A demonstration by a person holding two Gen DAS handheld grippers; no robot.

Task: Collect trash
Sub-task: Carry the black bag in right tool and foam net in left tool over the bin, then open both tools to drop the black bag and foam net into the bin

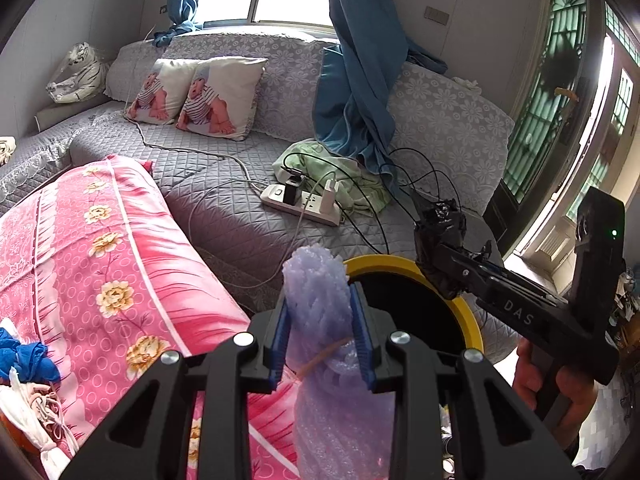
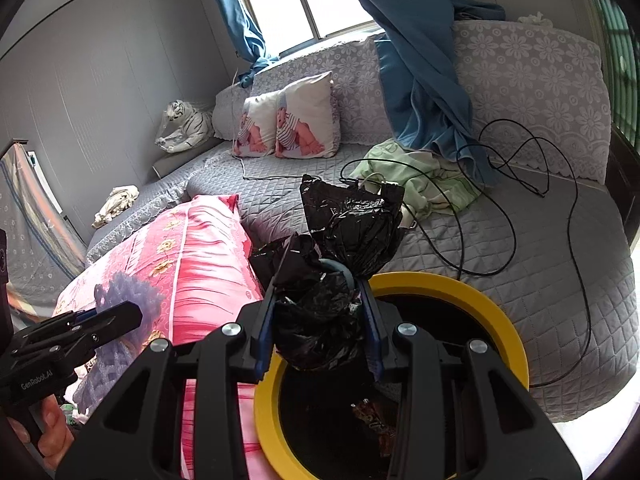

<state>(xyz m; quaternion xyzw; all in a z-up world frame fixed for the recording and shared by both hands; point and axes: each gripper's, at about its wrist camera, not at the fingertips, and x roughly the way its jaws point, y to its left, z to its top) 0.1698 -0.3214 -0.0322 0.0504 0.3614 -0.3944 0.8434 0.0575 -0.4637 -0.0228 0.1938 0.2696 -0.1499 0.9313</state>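
left gripper (image 1: 323,320): fingers pinching purple foam wrap (image 1: 316,304) | right gripper (image 2: 318,322): fingers pinching black plastic bag (image 2: 344,232) | both beside yellow-rimmed bin (image 2: 460,292), by bed (image 2: 560,280)

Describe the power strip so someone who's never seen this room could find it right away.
Start at the grey quilted sofa under the window. On its seat, beside the crumpled green cloth, lies the white power strip. It's the only hard white block there, with a black and a white charger plugged in.
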